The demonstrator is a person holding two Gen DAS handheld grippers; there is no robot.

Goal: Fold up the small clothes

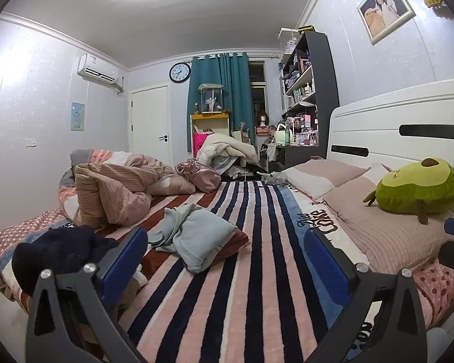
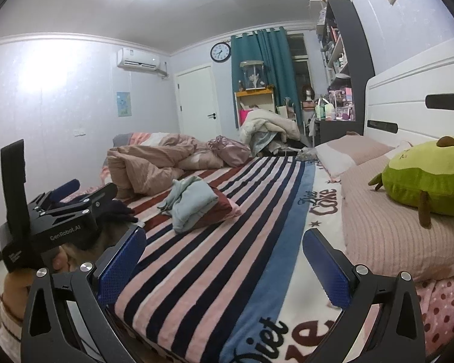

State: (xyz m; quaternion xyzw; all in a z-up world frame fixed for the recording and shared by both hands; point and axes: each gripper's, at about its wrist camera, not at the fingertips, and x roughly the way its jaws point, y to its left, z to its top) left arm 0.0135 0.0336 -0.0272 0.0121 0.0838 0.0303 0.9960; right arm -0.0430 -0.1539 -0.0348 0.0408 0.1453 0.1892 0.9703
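Observation:
A crumpled pale blue-grey garment [image 1: 190,236] lies on the striped blanket [image 1: 257,287], partly on top of a dark red garment [image 1: 237,239]. A dark navy garment [image 1: 60,251] is bunched at the bed's left edge, close to my left finger pad [image 1: 124,260]. My left gripper [image 1: 225,260] hovers open above the stripes, holding nothing. The right wrist view shows the same pale garment [image 2: 190,202], the red one [image 2: 219,208] and the navy one [image 2: 119,211]. My right gripper [image 2: 224,261] is open and empty over the blanket [image 2: 227,257]. The left gripper [image 2: 90,189] shows open at the left.
A rumpled pink duvet [image 1: 118,193] and a pink bag [image 1: 199,175] fill the far left of the bed. Pillows [image 1: 387,230] and a green avocado plush [image 1: 417,190] lie by the white headboard [image 1: 408,127]. A hand [image 2: 56,261] grips the left tool.

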